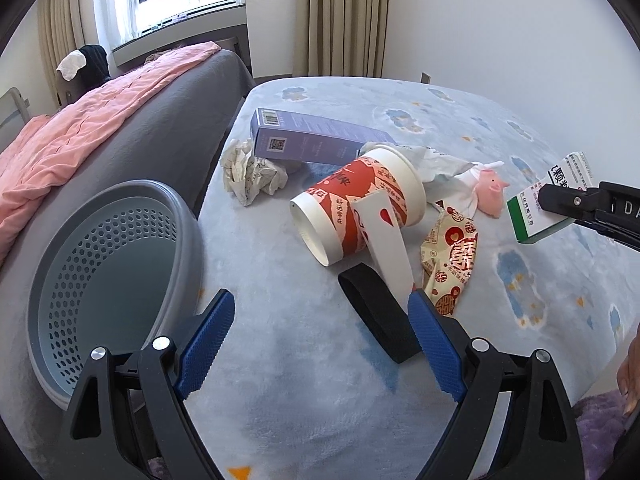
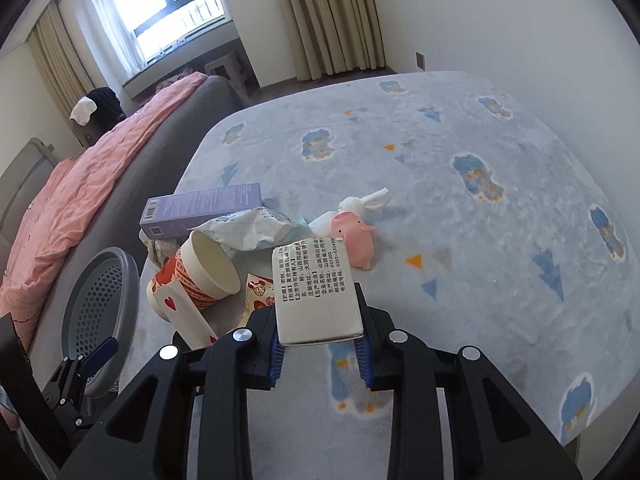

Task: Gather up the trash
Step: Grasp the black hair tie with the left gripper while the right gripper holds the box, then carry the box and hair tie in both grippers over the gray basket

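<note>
Trash lies on a pale blue blanket (image 1: 304,360): a red-and-white paper cup (image 1: 356,204) on its side, a purple box (image 1: 312,138), crumpled paper (image 1: 252,174), a red-patterned wrapper (image 1: 452,264), a white card with a heart (image 1: 384,240) and a black strap (image 1: 380,312). My left gripper (image 1: 320,340) is open and empty, in front of the strap and card. My right gripper (image 2: 320,332) is shut on a white-and-green medicine box (image 2: 316,292), held above the blanket; the box also shows in the left wrist view (image 1: 548,200).
A grey perforated basket (image 1: 108,276) stands at the left, beside the grey bed edge with a pink quilt (image 1: 80,128). A pink pig toy (image 2: 354,240) and a crumpled plastic bag (image 2: 252,228) lie behind the cup.
</note>
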The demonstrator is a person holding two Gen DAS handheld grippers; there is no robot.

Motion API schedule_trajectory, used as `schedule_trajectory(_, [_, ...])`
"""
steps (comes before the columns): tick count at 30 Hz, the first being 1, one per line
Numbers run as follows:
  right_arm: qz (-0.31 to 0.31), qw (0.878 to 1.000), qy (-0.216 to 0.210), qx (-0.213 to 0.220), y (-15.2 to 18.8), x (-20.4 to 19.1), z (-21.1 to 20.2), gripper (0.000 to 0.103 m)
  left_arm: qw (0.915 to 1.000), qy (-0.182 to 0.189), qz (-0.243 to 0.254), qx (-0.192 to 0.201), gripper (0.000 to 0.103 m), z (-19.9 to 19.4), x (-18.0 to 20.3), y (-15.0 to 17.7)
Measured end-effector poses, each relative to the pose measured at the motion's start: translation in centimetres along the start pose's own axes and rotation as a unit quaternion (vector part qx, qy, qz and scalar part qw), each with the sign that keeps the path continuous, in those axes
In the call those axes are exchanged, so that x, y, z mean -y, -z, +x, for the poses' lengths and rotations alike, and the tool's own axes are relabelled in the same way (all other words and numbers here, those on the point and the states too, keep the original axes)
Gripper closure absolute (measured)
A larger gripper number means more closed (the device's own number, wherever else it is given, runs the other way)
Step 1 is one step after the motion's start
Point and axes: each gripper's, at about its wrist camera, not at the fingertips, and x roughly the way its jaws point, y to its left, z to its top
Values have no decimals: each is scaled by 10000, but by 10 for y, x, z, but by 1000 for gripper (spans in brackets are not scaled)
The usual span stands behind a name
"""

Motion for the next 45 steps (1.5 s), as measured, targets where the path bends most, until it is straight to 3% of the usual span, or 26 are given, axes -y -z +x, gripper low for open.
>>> schedule_trajectory(24, [-3, 9999, -96, -36, 0, -2, 2, 74, 9980, 167, -170, -589, 21, 42, -1, 9])
schedule_trajectory(25, [4, 9999, -98, -36, -1, -2, 2, 74, 9980, 195, -151, -575, 23, 41, -1, 9])
schedule_trajectory(28, [20, 9999, -102, -36, -1, -2, 2, 74, 9976, 322, -76, -609, 48, 39, 1, 11])
schedule_trajectory(30, [32, 9999, -108, -40, 0, -3, 2, 74, 9978, 290, 26, -595, 75, 37, 2, 13])
schedule_trajectory(33, [49, 9999, -132, -28, -1, -5, 2, 74, 9970, 476, 65, -607, 100, 32, 2, 15])
schedule_trajectory(45, [-114, 9992, -354, 128, 2, -36, -8, 74, 9988, 370, -231, -202, 102, -6, -34, 19])
